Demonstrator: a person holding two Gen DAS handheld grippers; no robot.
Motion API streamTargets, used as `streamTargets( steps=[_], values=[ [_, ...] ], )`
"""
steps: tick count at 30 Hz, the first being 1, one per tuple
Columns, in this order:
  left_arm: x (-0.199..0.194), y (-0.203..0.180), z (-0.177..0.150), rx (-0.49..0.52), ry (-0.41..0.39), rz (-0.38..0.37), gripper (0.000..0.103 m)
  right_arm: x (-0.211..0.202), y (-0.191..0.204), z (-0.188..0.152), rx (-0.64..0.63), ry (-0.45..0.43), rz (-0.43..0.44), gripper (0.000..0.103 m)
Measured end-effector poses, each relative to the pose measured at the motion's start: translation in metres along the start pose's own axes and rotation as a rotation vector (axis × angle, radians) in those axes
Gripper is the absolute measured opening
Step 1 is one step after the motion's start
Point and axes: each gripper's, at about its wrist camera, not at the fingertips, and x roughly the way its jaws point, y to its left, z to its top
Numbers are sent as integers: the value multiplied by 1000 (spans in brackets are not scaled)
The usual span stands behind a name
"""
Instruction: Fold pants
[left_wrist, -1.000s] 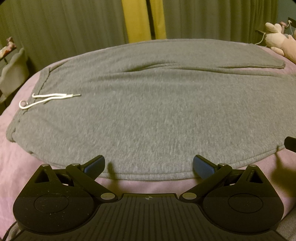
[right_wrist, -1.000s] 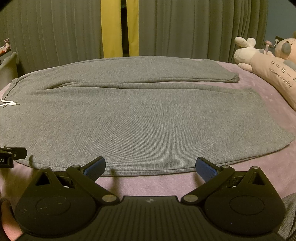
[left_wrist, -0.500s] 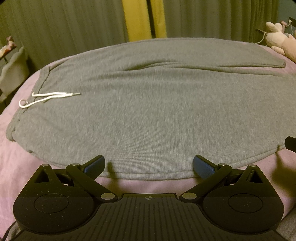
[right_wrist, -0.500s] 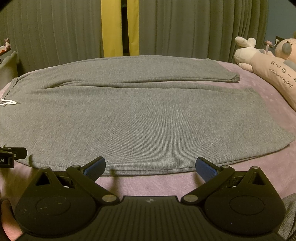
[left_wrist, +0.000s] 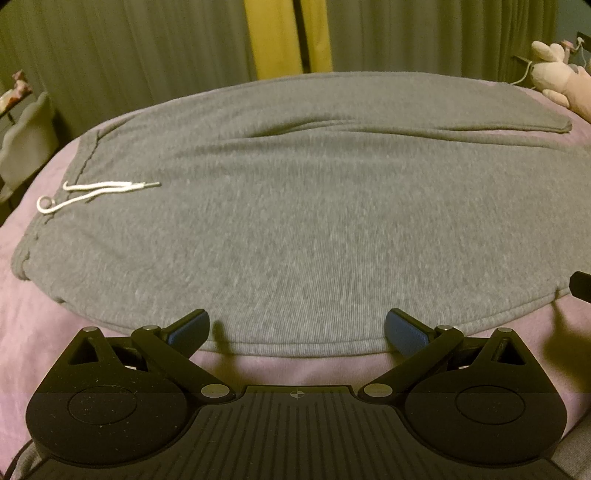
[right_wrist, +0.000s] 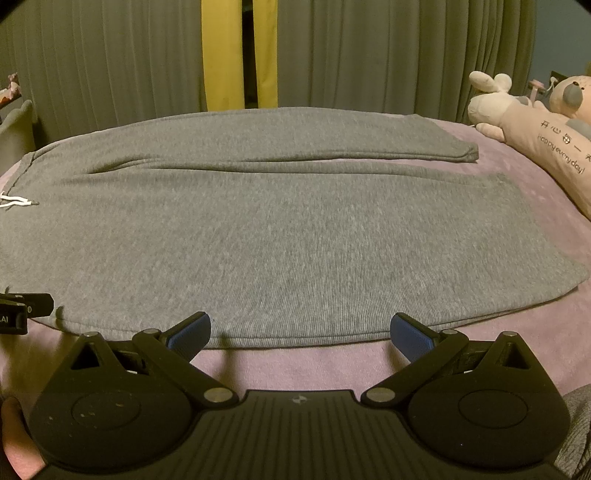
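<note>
Jaws of both the left gripper (left_wrist: 297, 328) and the right gripper (right_wrist: 300, 330) are spread wide and empty, poised just short of the near hem. The grey pants (right_wrist: 280, 229) are laid flat across the bed (right_wrist: 517, 325), waistband and white drawstring (left_wrist: 92, 190) to the left, leg ends to the right, the far leg slightly apart from the near one. This spacing along the near edge is judged to prepare a lengthwise fold, near leg over far. A plush toy (right_wrist: 528, 122) is seen far right.
</note>
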Motion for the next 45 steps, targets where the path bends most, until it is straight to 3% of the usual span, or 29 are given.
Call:
streamTargets(
  steps=[34, 40, 45],
  values=[
    [1, -2, 4, 11, 23, 21, 103, 3, -6, 5, 46, 48, 18, 103],
    [-7, -5, 16, 34, 0, 63, 103, -2, -24, 19, 159, 66, 57, 103],
    [-14, -3, 41, 31, -6, 100, 103, -10, -32, 41, 169, 10, 50, 103]
  ],
)
